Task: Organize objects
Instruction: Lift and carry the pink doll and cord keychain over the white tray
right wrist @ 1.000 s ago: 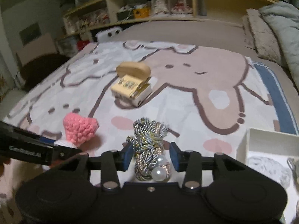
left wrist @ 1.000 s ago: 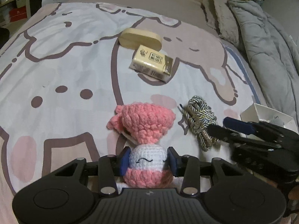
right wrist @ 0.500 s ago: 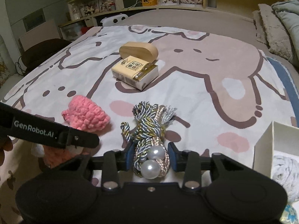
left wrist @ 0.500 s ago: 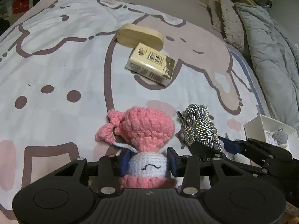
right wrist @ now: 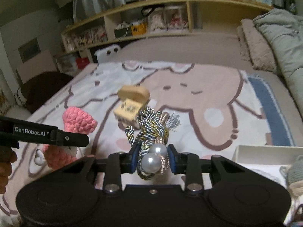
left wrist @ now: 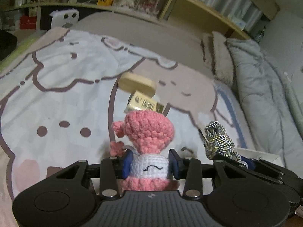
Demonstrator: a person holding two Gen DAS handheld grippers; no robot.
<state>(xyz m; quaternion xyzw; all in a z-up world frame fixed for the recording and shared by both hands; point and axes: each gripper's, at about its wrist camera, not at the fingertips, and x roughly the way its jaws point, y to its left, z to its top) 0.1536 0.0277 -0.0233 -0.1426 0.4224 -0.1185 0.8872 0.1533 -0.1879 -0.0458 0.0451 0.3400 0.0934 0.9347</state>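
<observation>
My left gripper (left wrist: 149,163) is shut on a pink and white crochet doll (left wrist: 148,134) and holds it above the bed. The doll also shows at the left of the right wrist view (right wrist: 78,122). My right gripper (right wrist: 151,158) is shut on a braided cord bundle with two pearls (right wrist: 151,130), lifted off the bed. The bundle shows in the left wrist view (left wrist: 217,141) to the right of the doll. A white open box (right wrist: 265,152) lies at the right, with a grey knitted item (right wrist: 295,172) inside.
A wooden oval case (left wrist: 137,83) and a yellow carton (left wrist: 144,102) lie on the cartoon-print bedspread (left wrist: 56,94) ahead. A grey duvet (left wrist: 265,87) and pillows line the right side. Shelves (right wrist: 151,24) run along the headboard.
Both grippers have lifted and tilted up, carrying the doll and the cord bundle off the bedspread. The shelves have come into view.
</observation>
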